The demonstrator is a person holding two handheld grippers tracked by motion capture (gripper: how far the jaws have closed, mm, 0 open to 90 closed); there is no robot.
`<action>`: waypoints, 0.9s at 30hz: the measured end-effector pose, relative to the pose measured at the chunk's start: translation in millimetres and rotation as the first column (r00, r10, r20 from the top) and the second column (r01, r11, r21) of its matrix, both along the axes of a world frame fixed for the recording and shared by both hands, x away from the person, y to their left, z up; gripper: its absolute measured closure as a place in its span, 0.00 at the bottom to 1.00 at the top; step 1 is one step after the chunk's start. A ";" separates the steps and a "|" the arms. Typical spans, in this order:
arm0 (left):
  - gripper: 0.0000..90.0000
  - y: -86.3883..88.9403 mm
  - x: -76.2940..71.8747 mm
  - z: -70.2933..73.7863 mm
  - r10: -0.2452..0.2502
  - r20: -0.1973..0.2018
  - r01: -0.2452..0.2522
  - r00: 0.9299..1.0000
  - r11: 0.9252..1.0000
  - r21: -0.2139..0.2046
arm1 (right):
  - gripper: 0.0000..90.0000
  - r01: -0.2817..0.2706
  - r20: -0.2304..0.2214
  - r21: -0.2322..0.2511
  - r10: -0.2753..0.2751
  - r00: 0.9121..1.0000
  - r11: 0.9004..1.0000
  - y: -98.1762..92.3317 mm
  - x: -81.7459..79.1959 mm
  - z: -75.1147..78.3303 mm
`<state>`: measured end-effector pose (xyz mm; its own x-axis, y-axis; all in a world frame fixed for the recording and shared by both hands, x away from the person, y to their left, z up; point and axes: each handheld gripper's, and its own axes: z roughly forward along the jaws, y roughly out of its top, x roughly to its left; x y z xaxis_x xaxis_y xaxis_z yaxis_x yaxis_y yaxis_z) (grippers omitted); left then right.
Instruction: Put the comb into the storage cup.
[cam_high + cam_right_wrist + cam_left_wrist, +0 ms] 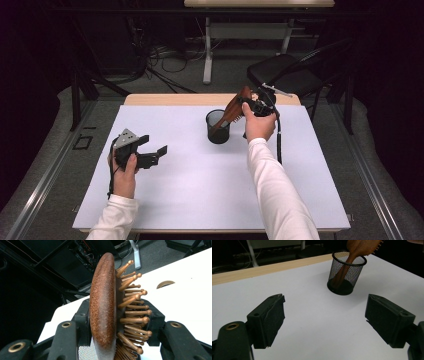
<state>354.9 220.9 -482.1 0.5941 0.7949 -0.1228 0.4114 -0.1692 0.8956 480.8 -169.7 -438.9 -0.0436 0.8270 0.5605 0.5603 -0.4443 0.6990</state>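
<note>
I have the wooden hairbrush (pixel 234 108) clamped in my right tongs (pixel 248 104): in the right gripper view the two black jaws press the brush head (pixel 103 307) from both sides, one on its rounded back, the other against the pegs. From above, the handle end is already down inside the black mesh pen cup (pixel 218 127), and the brush leans up and out toward two o'clock, where my right hand grips it. The cup stands upright on the white worktop (pixel 200 185), a little past centre toward twelve o'clock.

My left tongs (pixel 159 152) hover over the worktop at about nine o'clock, jaws spread wide with nothing between them; their own camera looks across at the cup (pixel 346 272) with the handle (pixel 342 272) slanting down inside it to the floor of the cup.

I judge this to be the placing step, nearly done: the brush is in the cup but not yet released. The next move calls for easing the right tongs apart gently so the head settles against the rim, then drawing back toward two o'clock. The light cup could tip under the leaning weight, so I would let go slowly.
</note>
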 end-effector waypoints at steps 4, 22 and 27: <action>0.18 -0.9 0.2 -0.6 -0.003 -0.003 0.003 1.000 1.000 0.004 | 0.56 0.003 -0.008 0.010 -0.003 1.000 1.000 -2.3 0.2 -1.5; 0.18 -0.6 0.5 -1.2 -0.002 -0.004 0.002 1.000 1.000 0.002 | 0.54 0.000 0.015 0.010 0.000 1.000 1.000 -4.4 -0.4 -5.6; 0.18 -0.8 0.6 -1.6 0.000 -0.005 0.000 1.000 1.000 0.001 | 0.53 -0.001 0.021 0.010 0.001 1.000 1.000 -5.3 -0.6 -6.9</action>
<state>355.4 220.2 -483.7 0.5937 0.7949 -0.1249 0.4162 -0.1705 0.8931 480.2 -175.0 -445.9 -0.0567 0.8212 0.5678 0.5460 -0.4506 0.7063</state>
